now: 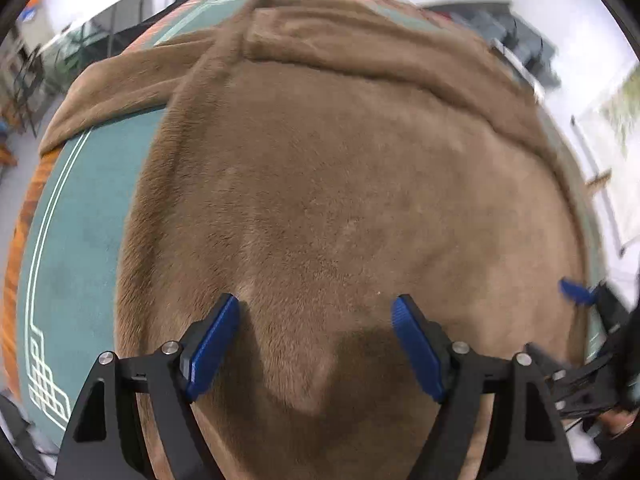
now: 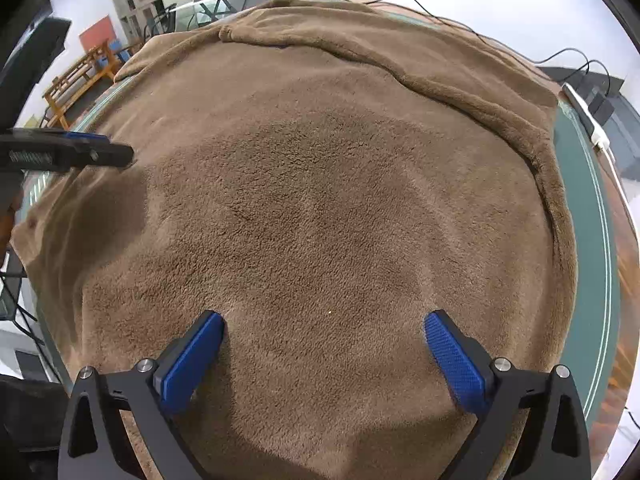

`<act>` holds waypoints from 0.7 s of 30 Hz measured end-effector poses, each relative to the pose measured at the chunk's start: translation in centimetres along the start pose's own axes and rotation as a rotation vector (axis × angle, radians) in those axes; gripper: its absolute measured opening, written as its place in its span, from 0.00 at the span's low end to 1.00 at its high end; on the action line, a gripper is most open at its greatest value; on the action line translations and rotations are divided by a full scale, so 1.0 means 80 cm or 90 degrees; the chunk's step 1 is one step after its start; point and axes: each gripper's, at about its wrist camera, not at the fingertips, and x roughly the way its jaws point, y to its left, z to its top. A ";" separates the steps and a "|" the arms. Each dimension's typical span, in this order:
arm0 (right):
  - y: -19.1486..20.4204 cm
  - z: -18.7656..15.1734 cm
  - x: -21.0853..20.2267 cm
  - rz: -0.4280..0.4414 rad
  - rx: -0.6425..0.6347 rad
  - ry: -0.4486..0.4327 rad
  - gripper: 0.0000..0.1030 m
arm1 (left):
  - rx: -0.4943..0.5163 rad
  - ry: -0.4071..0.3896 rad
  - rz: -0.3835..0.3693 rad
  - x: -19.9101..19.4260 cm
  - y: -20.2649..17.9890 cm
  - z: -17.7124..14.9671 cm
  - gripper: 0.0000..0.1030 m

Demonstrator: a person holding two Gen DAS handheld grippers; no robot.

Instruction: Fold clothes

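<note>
A brown fleece garment (image 1: 340, 184) lies spread flat over most of the table, with a folded sleeve or band across its far edge (image 1: 360, 48). It also fills the right wrist view (image 2: 320, 200). My left gripper (image 1: 316, 312) is open and empty, its blue pads just above the fleece near its near edge. My right gripper (image 2: 324, 328) is open and empty, low over the same cloth. The right gripper's blue tip shows at the right edge of the left wrist view (image 1: 576, 292). The left gripper shows at the left of the right wrist view (image 2: 80, 152).
The table has a teal mat with white border lines (image 1: 72, 248) and an orange-brown rim (image 1: 24, 220). Black cables (image 2: 440, 12) and a white power strip (image 2: 588, 116) lie at the far right edge. Wooden benches (image 2: 76, 80) and shelves stand beyond.
</note>
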 end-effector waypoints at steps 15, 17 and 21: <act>0.000 -0.021 -0.008 -0.020 0.035 -0.043 1.00 | -0.348 -0.124 -0.171 -0.074 0.223 0.072 0.79; 0.001 -0.018 -0.008 -0.028 0.049 -0.043 1.00 | -0.380 -0.138 -0.198 -0.079 0.261 0.087 0.79; 0.001 -0.014 -0.007 -0.040 0.074 -0.038 1.00 | -0.470 -0.140 -0.253 -0.062 0.338 0.110 0.79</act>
